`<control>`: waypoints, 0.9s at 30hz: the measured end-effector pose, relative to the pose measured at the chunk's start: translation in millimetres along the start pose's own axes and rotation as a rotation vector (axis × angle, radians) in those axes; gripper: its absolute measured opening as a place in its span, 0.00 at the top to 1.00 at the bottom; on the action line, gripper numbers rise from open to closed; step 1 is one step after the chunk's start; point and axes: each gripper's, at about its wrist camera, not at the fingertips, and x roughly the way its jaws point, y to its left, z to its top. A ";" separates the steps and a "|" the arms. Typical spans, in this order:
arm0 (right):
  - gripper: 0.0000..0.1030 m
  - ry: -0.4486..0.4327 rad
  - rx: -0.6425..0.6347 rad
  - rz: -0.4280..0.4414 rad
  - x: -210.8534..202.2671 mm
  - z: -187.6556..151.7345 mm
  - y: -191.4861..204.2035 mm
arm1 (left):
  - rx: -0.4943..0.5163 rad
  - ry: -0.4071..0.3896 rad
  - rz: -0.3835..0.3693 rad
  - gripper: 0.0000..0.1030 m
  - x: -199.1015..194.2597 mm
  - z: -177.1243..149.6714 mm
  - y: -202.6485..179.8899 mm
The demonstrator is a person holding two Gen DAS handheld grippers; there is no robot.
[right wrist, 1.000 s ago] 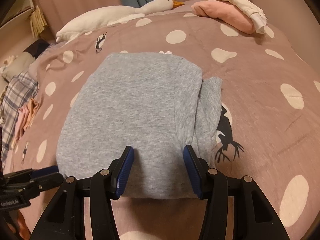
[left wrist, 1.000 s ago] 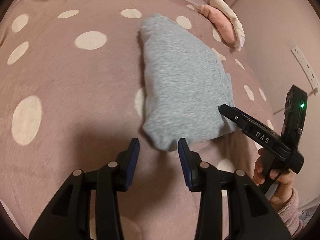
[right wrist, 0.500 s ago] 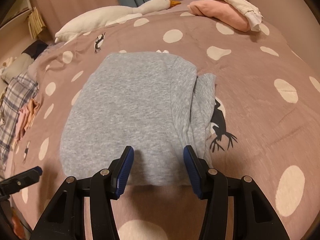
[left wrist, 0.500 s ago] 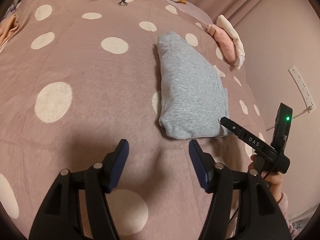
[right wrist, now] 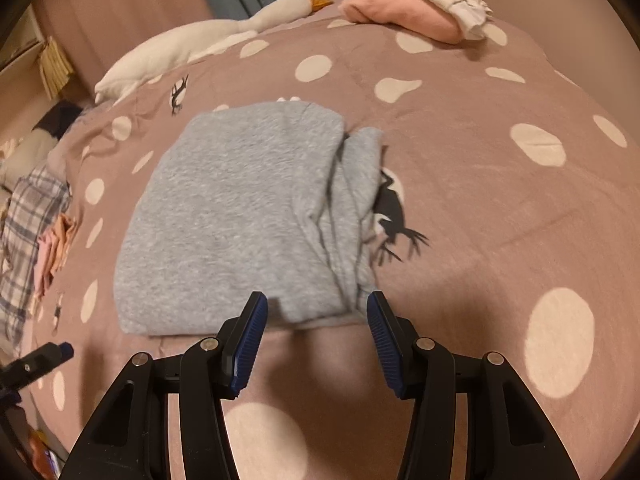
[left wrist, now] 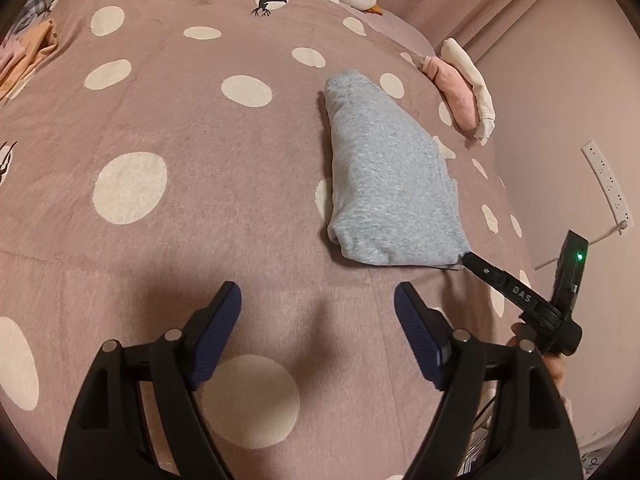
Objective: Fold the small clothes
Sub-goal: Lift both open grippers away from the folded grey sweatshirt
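A folded grey garment (left wrist: 384,184) lies flat on the pink dotted bedspread (left wrist: 168,112); it also shows in the right wrist view (right wrist: 240,216), with loose folds along its right side. My left gripper (left wrist: 318,312) is open and empty, hovering over the bedspread well short of the garment. My right gripper (right wrist: 316,320) is open and empty, its fingertips at the garment's near edge. It shows in the left wrist view (left wrist: 472,260) with its tip at the garment's near right corner.
A folded pink and white pile (right wrist: 416,4) lies at the far side of the bed. A white goose plush (right wrist: 208,40) lies along the far edge. Plaid and peach clothes (right wrist: 32,224) are heaped at the left. A wall with a power strip (left wrist: 608,184) is at the right.
My left gripper has opened wider and drawn back from the garment. My right gripper has pulled back to the garment's near edge, staying open. The garment stays folded on the bed.
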 end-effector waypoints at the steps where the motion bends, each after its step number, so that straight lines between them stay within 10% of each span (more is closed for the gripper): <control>1: 0.49 0.002 0.003 0.000 -2.0 -1.2 -1.8 | 0.001 -0.004 0.004 0.22 -1.0 0.2 -0.7; 27: 0.27 -0.019 0.058 0.107 -35.3 -12.9 -16.1 | 0.090 -0.024 0.064 0.01 4.8 13.8 -28.7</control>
